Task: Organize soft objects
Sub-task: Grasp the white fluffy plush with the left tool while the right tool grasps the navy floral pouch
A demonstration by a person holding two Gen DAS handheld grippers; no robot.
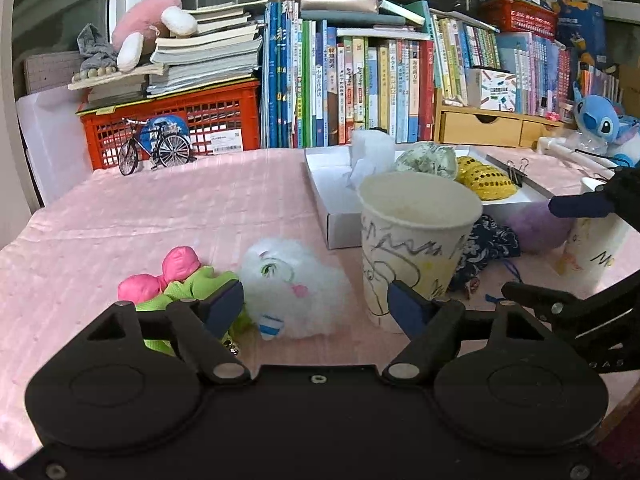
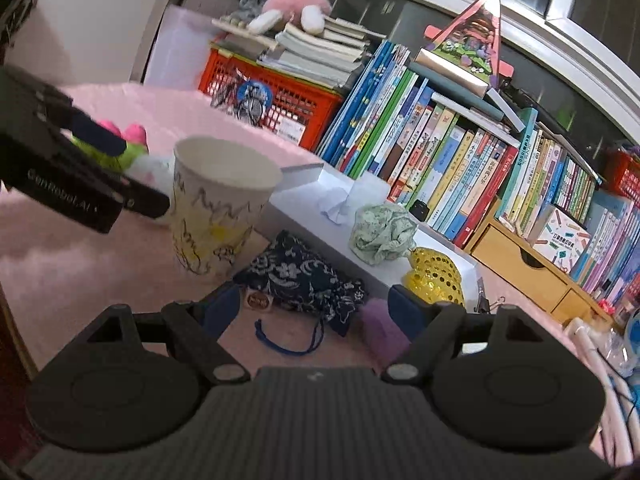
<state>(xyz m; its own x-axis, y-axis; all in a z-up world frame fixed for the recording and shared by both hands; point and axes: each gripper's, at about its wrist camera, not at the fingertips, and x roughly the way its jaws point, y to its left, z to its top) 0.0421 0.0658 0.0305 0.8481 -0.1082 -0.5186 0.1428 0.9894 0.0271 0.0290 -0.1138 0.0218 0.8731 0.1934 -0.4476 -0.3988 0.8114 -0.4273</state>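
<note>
Left gripper, jaws apart and empty, hovers over a white plush beside a cup; right gripper, also released, hangs above a navy pouch mid-tabletop.

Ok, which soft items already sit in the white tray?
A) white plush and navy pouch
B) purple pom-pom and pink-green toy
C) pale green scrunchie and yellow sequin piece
C: the pale green scrunchie and yellow sequin piece lie inside the white tray; the rest are on the pink cloth.
</note>
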